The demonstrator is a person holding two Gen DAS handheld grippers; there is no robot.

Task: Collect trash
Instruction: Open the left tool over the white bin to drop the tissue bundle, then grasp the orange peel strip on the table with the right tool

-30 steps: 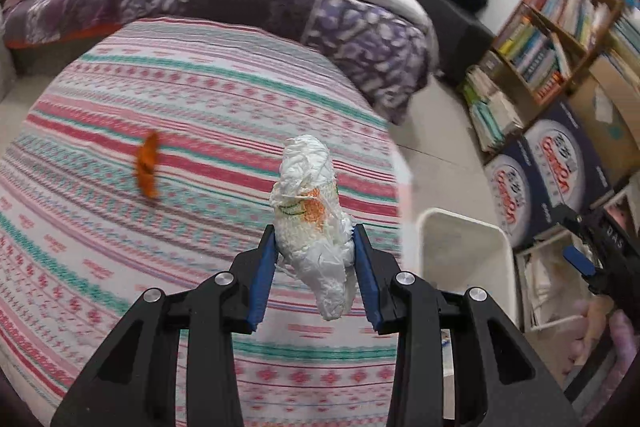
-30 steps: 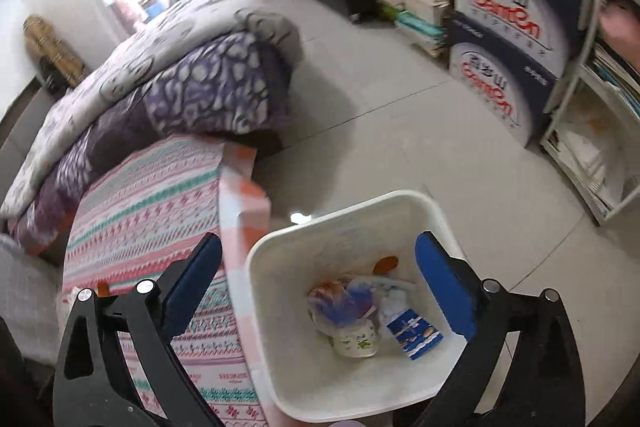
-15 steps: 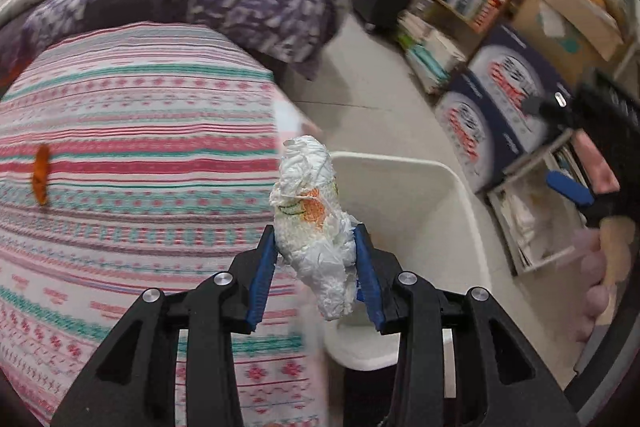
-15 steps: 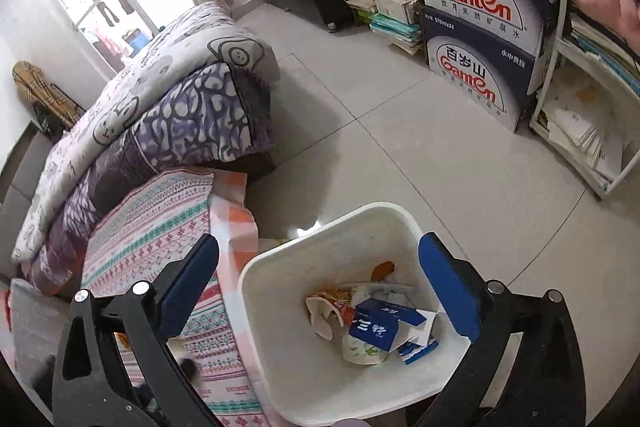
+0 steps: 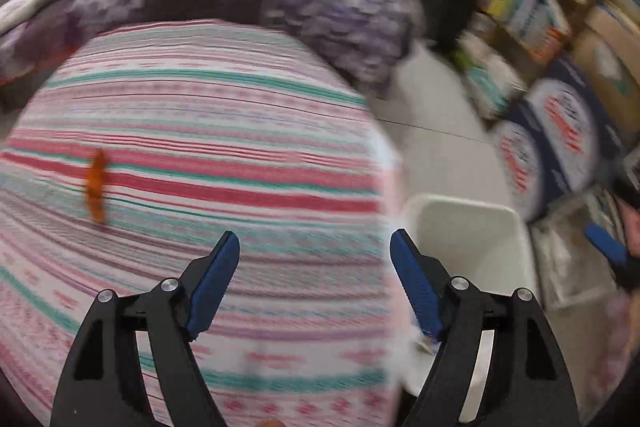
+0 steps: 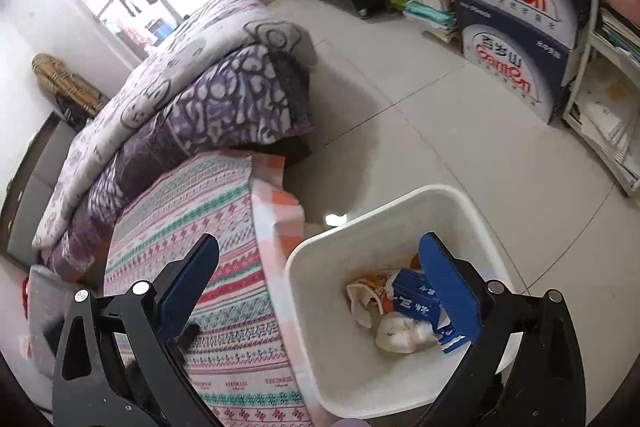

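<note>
The left tongs [image 5: 314, 247] have just been opening and now stand released with nothing between the blue pads, above the right edge of the striped bedcover [image 5: 208, 131], where an orange scrap [image 5: 96, 187] lies to the far left. The white bin [image 6: 400, 379] stands on the floor just right of the bed, and a crumpled white wad [image 6: 400, 335] lies in it beside a blue carton [image 6: 412, 297] and other wrappers. The right tongs [image 6: 316, 267] hang released and empty over the near left side of the bin.
</note>
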